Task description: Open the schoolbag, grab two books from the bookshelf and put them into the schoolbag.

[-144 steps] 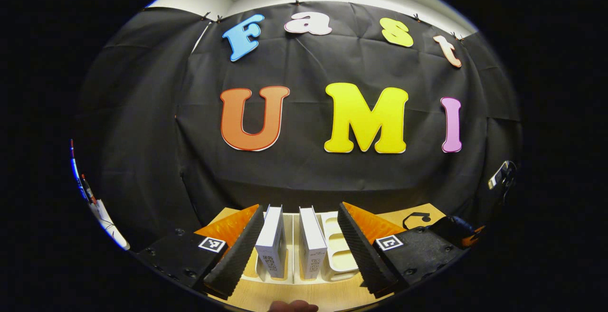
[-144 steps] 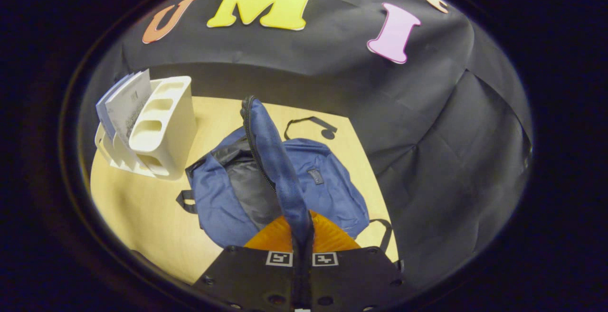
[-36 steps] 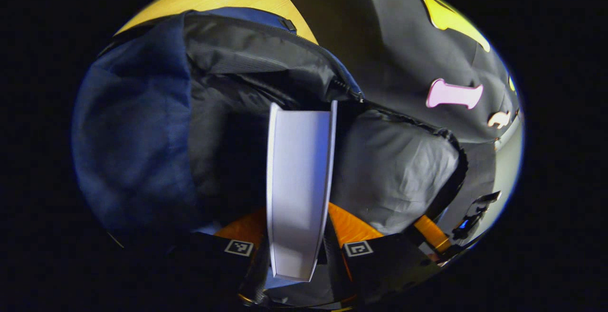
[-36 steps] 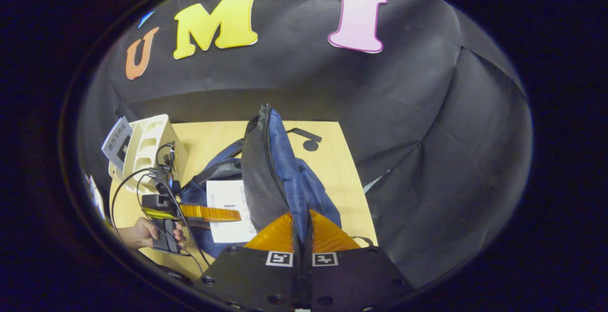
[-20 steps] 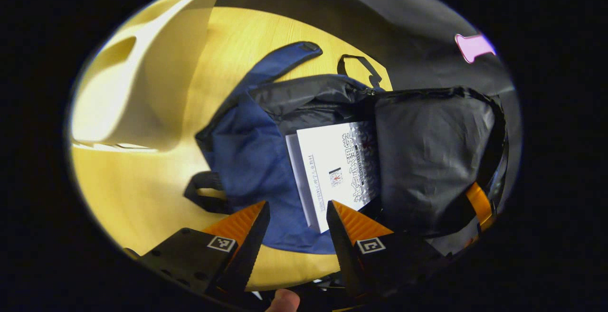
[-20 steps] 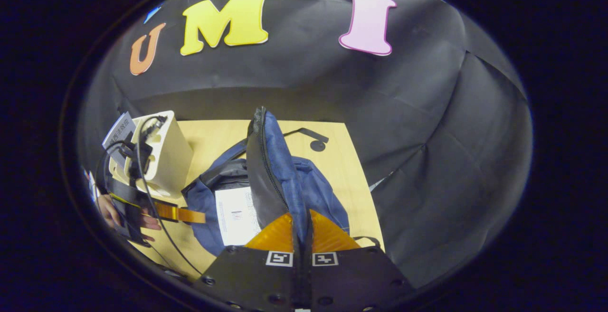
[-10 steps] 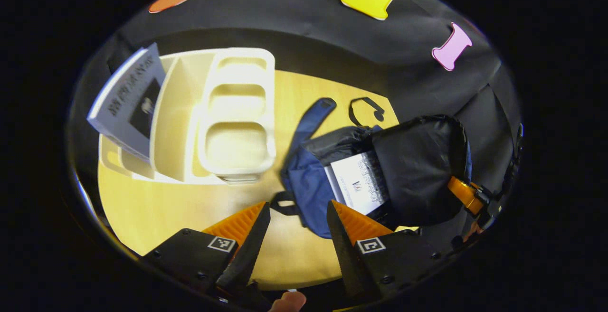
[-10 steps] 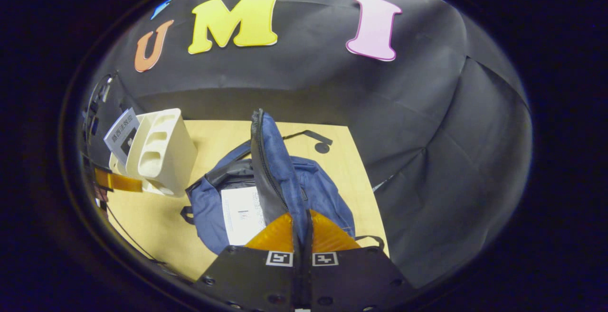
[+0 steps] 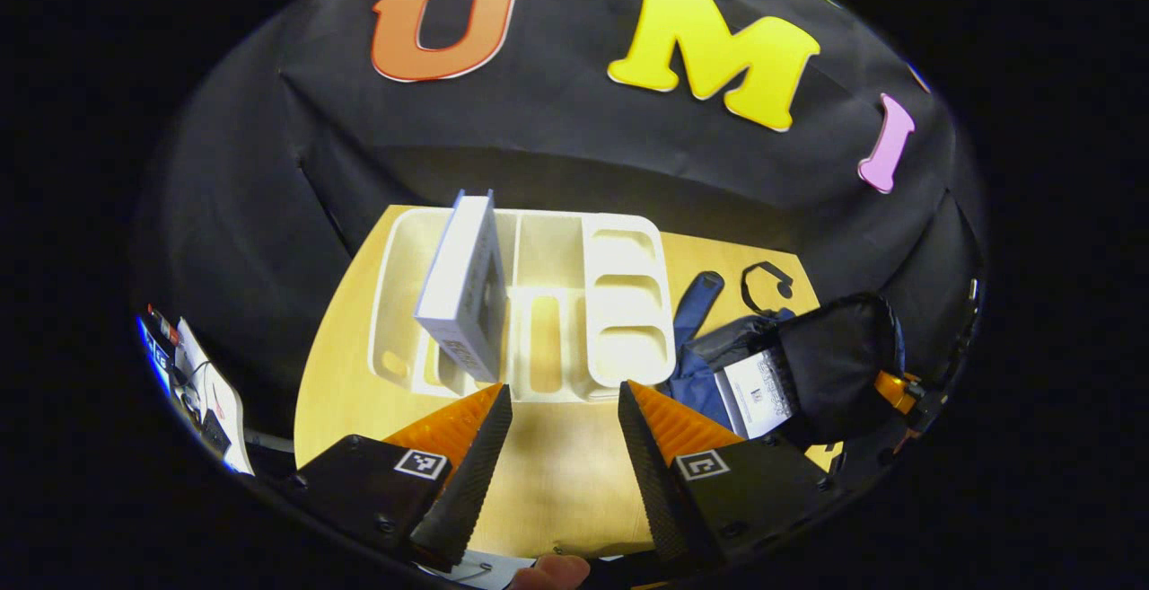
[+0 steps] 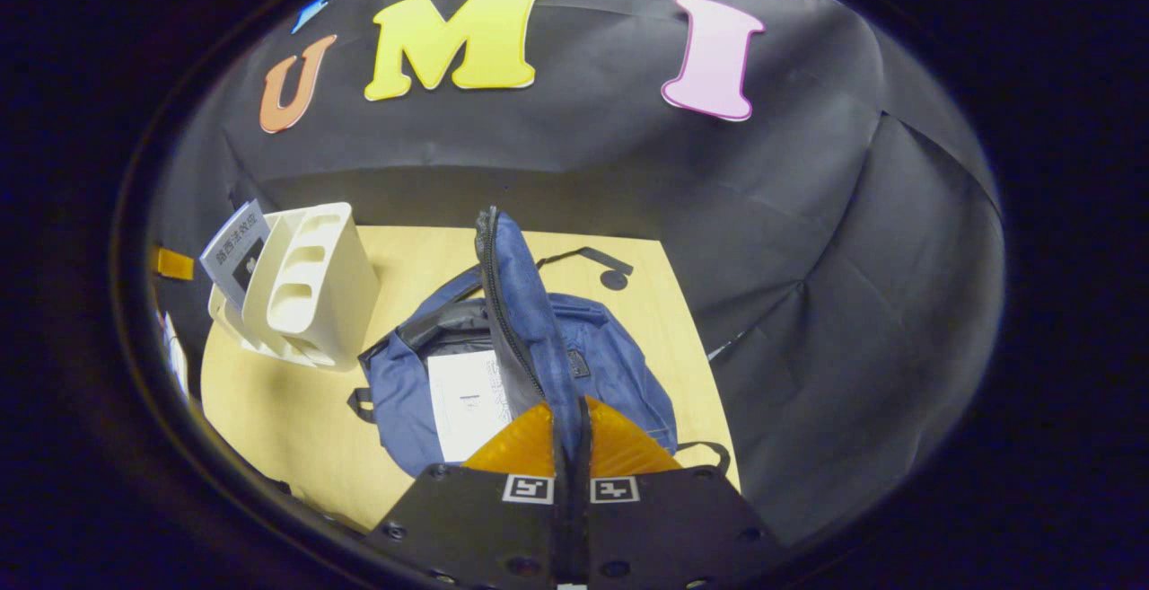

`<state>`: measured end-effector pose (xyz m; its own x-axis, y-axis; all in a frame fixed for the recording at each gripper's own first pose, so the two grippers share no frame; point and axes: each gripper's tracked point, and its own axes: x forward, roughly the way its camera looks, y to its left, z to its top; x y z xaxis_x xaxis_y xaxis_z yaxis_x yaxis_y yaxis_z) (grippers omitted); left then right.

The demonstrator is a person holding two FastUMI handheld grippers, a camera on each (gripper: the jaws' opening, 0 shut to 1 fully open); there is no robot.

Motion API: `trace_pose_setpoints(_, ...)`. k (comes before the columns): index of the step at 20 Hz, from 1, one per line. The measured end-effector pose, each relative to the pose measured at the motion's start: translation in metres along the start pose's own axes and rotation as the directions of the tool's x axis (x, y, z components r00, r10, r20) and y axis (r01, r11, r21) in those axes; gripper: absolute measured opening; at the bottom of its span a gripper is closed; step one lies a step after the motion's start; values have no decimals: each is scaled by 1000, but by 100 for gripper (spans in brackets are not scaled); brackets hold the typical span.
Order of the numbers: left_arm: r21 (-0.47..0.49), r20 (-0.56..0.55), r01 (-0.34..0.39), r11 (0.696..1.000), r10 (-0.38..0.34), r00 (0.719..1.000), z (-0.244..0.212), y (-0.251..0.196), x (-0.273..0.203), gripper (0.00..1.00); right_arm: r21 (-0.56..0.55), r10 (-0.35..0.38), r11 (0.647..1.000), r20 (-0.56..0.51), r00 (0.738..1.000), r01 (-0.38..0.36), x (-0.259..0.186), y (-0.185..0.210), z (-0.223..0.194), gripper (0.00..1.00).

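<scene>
The blue schoolbag [image 10: 619, 365] lies open on the wooden table, its flap [image 10: 516, 303] held up with my right gripper [image 10: 571, 433] shut on it. One white book [image 10: 467, 401] lies flat inside the bag. In the left gripper view the white bookshelf [image 9: 624, 303] stands straight ahead, with a second book [image 9: 462, 289] leaning in its left slot. My left gripper [image 9: 556, 415] hangs open and empty just in front of the shelf, above the table. The bag [image 9: 696, 370] and the book in it [image 9: 758, 383] sit to the right of the shelf.
The table [image 10: 269, 410] ends at the black cloth wall behind and to the right. A black strap loop [image 10: 588, 258] lies beyond the bag. Cables and a white object [image 9: 206, 392] lie off the table's left side. A fingertip [image 9: 552, 572] shows behind the left gripper.
The left gripper let go of a book inside the bag, drew back open and swung left to face the shelf. The right gripper stays shut on the raised flap.
</scene>
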<state>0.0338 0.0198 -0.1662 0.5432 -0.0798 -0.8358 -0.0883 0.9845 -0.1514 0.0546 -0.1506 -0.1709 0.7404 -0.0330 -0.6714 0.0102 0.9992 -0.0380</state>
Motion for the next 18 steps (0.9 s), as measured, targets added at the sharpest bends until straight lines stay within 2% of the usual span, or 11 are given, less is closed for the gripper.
trace_pose_setpoints(5, -26, 11, -24, 999, 25, 1000, 36, 42, -10, 77, 7, -2, 1000, 2, 1000, 2, -2, 1, -1, 0)
trace_pose_setpoints(7, -9, 14, -47, 999, 47, 999, 53, 58, -6, 77, 10, -1, 1000, -1, 1000, 1, -2, 1, -1, 3)
trace_pose_setpoints(8, 2, 16, -55, 998, 55, 998, 61, 64, -4, 77, 10, -1, 1000, -2, 1000, 1, -2, 0, -2, 0)
trace_pose_setpoints(13, 9, -32, -40, 999, 40, 999, 85, 73, 14, 77, 20, -8, 1000, -10, 1000, 8, 0, -4, -2, 0)
trace_pose_setpoints(18, 25, -138, -12, 1000, 15, 990, 81, 68, 53, 78, 21, -16, 1000, -23, 1000, 17, 5, -8, -3, 0)
